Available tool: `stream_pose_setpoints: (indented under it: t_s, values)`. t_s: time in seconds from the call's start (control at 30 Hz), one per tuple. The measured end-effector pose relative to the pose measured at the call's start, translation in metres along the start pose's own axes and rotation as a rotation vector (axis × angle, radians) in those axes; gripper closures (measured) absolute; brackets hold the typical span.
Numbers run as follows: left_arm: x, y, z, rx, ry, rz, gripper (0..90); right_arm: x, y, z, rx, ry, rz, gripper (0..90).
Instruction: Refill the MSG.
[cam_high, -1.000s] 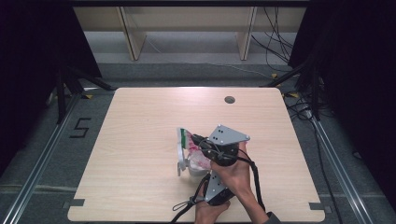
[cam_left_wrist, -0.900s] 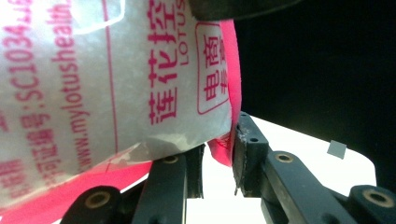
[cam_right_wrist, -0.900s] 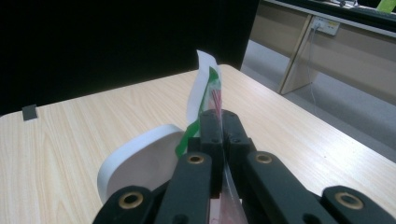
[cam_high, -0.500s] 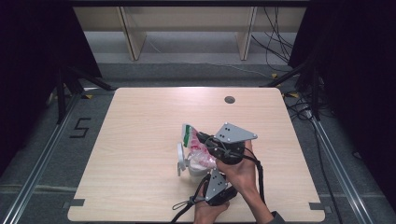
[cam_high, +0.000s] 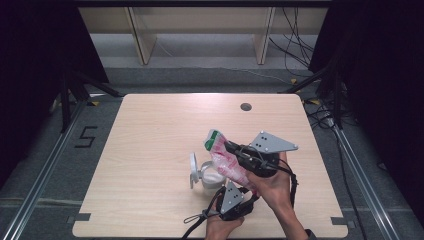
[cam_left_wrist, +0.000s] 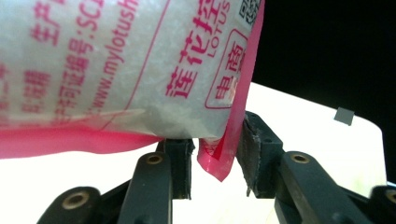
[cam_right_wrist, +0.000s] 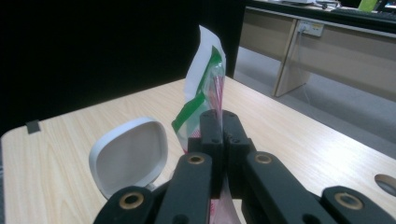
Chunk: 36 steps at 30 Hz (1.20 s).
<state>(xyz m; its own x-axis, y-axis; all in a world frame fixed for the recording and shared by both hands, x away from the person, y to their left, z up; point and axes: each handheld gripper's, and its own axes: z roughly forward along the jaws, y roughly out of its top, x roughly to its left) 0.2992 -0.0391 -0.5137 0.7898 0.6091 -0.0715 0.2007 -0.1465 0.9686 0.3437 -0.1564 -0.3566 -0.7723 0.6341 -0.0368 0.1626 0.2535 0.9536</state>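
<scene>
The right gripper (cam_high: 231, 146) is pinching the bag (cam_high: 223, 161) above the jar (cam_high: 210, 176) near the table's near edge; the left gripper (cam_left_wrist: 212, 161), jaws just opening, is freeing the corner. Tilt slowly over the jar.

The right gripper (cam_high: 231, 147) now sits farther toward two o'clock, carrying the pink bag (cam_high: 224, 159) with it. The left gripper (cam_left_wrist: 212, 161) has just been opening, its fingers (cam_left_wrist: 250, 144) now apart around the bag's corner.

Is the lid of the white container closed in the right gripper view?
No, the white container's lid stands flipped up, its hollow inner side facing the camera, beside the bag pinched by the right gripper.
</scene>
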Motion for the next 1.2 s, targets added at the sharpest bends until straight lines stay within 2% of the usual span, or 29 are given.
stream_pose_setpoints:
  t_s: [0.03, 0.07, 0.1, 0.13, 0.17, 0.23, 0.27, 0.3, 0.33, 0.37, 0.5, 0.53, 0.57, 0.6, 0.63, 0.7, 0.77, 0.8, 0.83, 0.87, 0.9, 0.97, 1.03, 1.1, 1.13, 1.17, 1.2]
  values:
    - [0.000, 0.000, 0.000, -0.001, -0.010, -0.005, 65.4, -0.003, 0.000, -0.002, -0.004, 0.009, -0.004, 90.0]
    - [0.000, 0.000, 0.000, 0.002, -0.008, -0.018, 64.8, -0.003, -0.001, -0.003, -0.011, 0.005, 0.004, 90.0]
    - [-0.001, 0.000, 0.000, 0.002, -0.007, -0.026, 63.8, -0.004, -0.002, -0.004, -0.013, 0.021, 0.017, 90.0]
    - [0.000, -0.001, -0.001, 0.013, -0.008, -0.019, 62.3, -0.004, -0.002, -0.007, -0.004, 0.023, 0.042, 90.0]
    - [-0.001, -0.001, -0.001, 0.019, -0.007, -0.017, 61.6, -0.006, -0.003, -0.009, -0.005, 0.023, 0.036, 90.0]
    - [-0.001, -0.001, -0.001, 0.027, -0.001, -0.021, 60.5, -0.010, -0.005, -0.013, -0.013, 0.016, 0.063, 90.0]
    - [-0.001, 0.000, -0.002, 0.041, 0.004, -0.017, 59.1, -0.013, -0.006, -0.013, -0.035, 0.025, 0.053, 90.0]
    - [-0.001, 0.000, -0.002, 0.045, 0.004, -0.018, 57.9, -0.014, -0.007, -0.017, -0.036, 0.029, 0.079, 90.0]
    - [-0.001, -0.001, -0.002, 0.050, 0.008, -0.023, 56.6, -0.016, -0.009, -0.017, -0.048, 0.040, 0.083, 90.0]
    - [0.000, -0.001, -0.004, 0.055, 0.010, -0.027, 55.3, -0.017, -0.010, -0.020, -0.051, 0.040, 0.118, 90.0]
    - [0.002, -0.001, -0.006, 0.051, -0.004, -0.045, 50.2, -0.025, -0.013, -0.028, -0.091, 0.047, 0.138, 90.0]
    - [0.004, 0.001, -0.008, 0.052, -0.010, -0.007, 47.8, -0.026, -0.013, -0.029, -0.091, 0.039, 0.142, 90.0]
    - [0.003, 0.001, -0.008, 0.052, -0.020, -0.015, 45.3, -0.027, -0.014, -0.030, -0.094, 0.046, 0.151, 90.0]
    - [0.000, 0.001, -0.012, 0.084, -0.014, -0.044, 43.3, -0.029, -0.015, -0.032, -0.103, 0.039, 0.143, 90.0]
    - [0.000, 0.001, -0.013, 0.092, -0.015, -0.046, 42.5, -0.028, -0.015, -0.032, -0.101, 0.042, 0.177, 90.0]
    - [-0.001, 0.000, -0.015, 0.085, -0.023, -0.072, 40.8, -0.030, -0.017, -0.032, -0.110, 0.046, 0.160, 90.0]
    - [0.000, -0.001, -0.020, 0.115, -0.024, -0.059, 38.4, -0.032, -0.018, -0.033, -0.112, 0.043, 0.169, 90.0]
    - [-0.001, -0.003, -0.021, 0.100, -0.036, -0.087, 37.6, -0.032, -0.019, -0.033, -0.115, 0.030, 0.166, 90.0]
    - [0.000, -0.003, -0.023, 0.106, -0.032, -0.086, 37.1, -0.033, -0.020, -0.032, -0.118, 0.043, 0.179, 90.0]
    - [0.000, -0.004, -0.026, 0.114, -0.020, -0.085, 37.1, -0.033, -0.021, -0.033, -0.101, 0.030, 0.191, 90.0]
    - [0.001, -0.005, -0.027, 0.113, -0.033, -0.083, 36.9, -0.035, -0.022, -0.032, -0.109, 0.028, 0.174, 90.0]
    - [0.000, -0.006, -0.031, 0.113, -0.025, -0.082, 36.4, -0.035, -0.024, -0.031, -0.106, 0.029, 0.181, 90.0]
    - [-0.001, -0.008, -0.034, 0.109, -0.025, -0.084, 36.3, -0.038, -0.026, -0.030, -0.114, 0.018, 0.155, 90.0]
    - [0.000, -0.010, -0.036, 0.111, -0.021, -0.093, 35.6, -0.039, -0.029, -0.029, -0.090, 0.017, 0.185, 90.0]
    - [0.001, -0.010, -0.038, 0.117, -0.026, -0.081, 35.3, -0.039, -0.031, -0.029, -0.092, 0.025, 0.205, 90.0]
    - [0.001, -0.010, -0.041, 0.122, -0.019, -0.084, 35.3, -0.042, -0.033, -0.028, -0.098, 0.022, 0.192, 90.0]
    - [0.003, -0.010, -0.042, 0.123, -0.012, -0.075, 35.1, -0.042, -0.036, -0.028, -0.100, 0.020, 0.200, 90.0]
